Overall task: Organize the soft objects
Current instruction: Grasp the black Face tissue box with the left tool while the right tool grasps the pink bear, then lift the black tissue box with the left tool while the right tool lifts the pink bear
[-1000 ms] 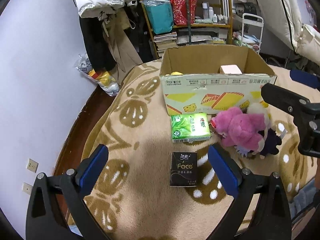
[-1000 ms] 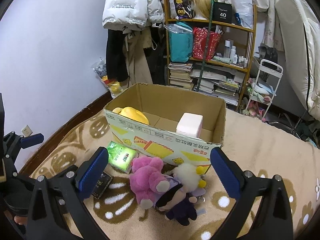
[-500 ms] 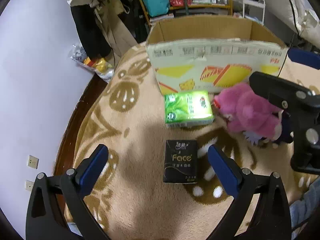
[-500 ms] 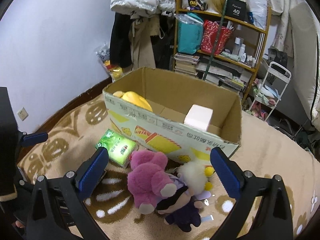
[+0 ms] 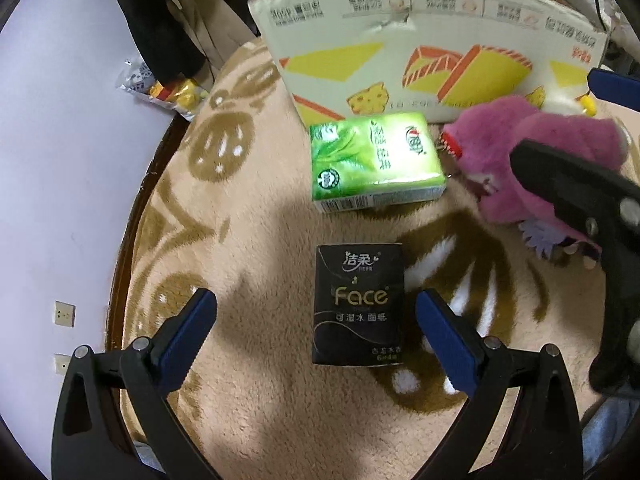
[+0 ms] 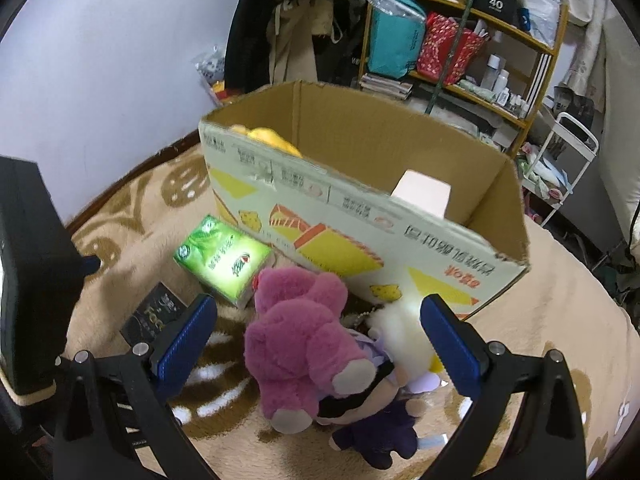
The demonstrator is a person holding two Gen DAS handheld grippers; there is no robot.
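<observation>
Left wrist view: the left gripper [image 5: 316, 332] hangs with fingers wide, the black tissue pack [image 5: 358, 304] lying between their tips on the rug [image 5: 256, 240]. Ahead lies the green tissue pack [image 5: 376, 160], against the cardboard box [image 5: 420, 40].

Right wrist view: the right gripper [image 6: 318, 338] spreads wide, the pink plush [image 6: 304, 340] between its fingers.
</observation>
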